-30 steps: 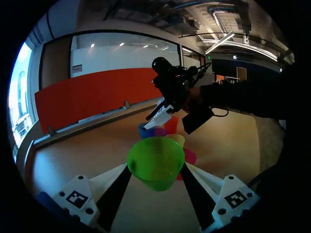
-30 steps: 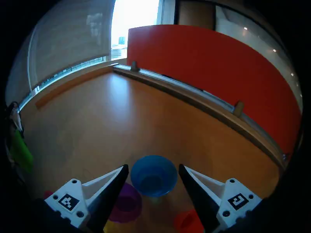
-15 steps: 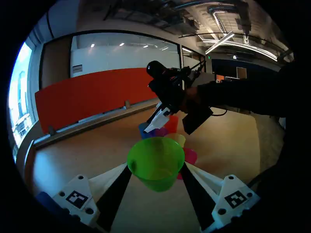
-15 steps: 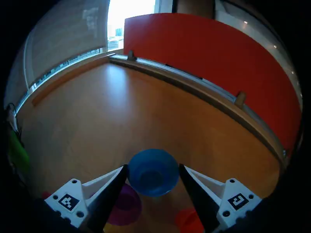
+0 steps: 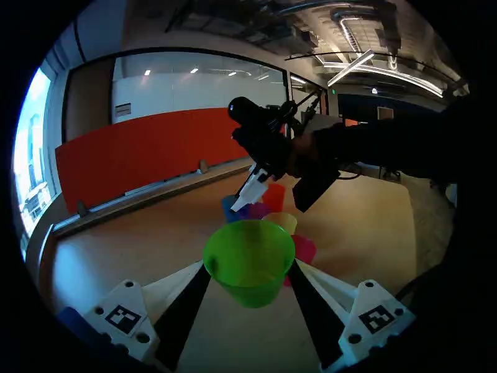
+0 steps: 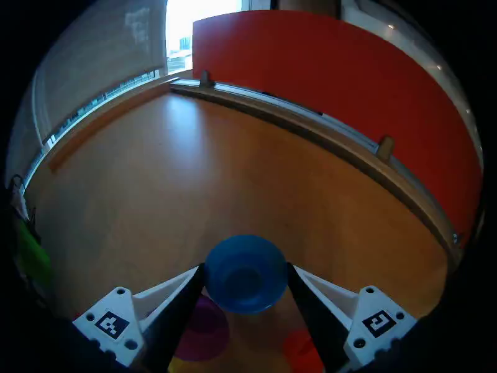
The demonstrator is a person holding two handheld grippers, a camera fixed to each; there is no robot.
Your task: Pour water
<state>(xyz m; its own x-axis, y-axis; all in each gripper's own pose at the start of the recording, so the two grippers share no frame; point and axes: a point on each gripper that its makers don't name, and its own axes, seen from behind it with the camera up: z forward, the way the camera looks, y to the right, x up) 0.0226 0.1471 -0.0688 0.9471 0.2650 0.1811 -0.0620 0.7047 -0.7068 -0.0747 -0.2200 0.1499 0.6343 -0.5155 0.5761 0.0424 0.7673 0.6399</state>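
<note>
Left gripper (image 5: 248,266) clamps green cup (image 5: 249,252); right gripper (image 6: 245,268) (own view) blue cup (image 6: 243,276).

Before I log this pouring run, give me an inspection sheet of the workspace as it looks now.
Surface: glossy wooden table.
Job's things: green cup between the left gripper fingers; blue cup between the right gripper fingers.
Clutter: purple cup, orange cup, yellow cup and pink cup on the table.
Grippers: each shut on its cup.
Cables: thin black cable near the hand holding the right gripper.
Surroundings: orange wall panel, window, ceiling light strips.
</note>
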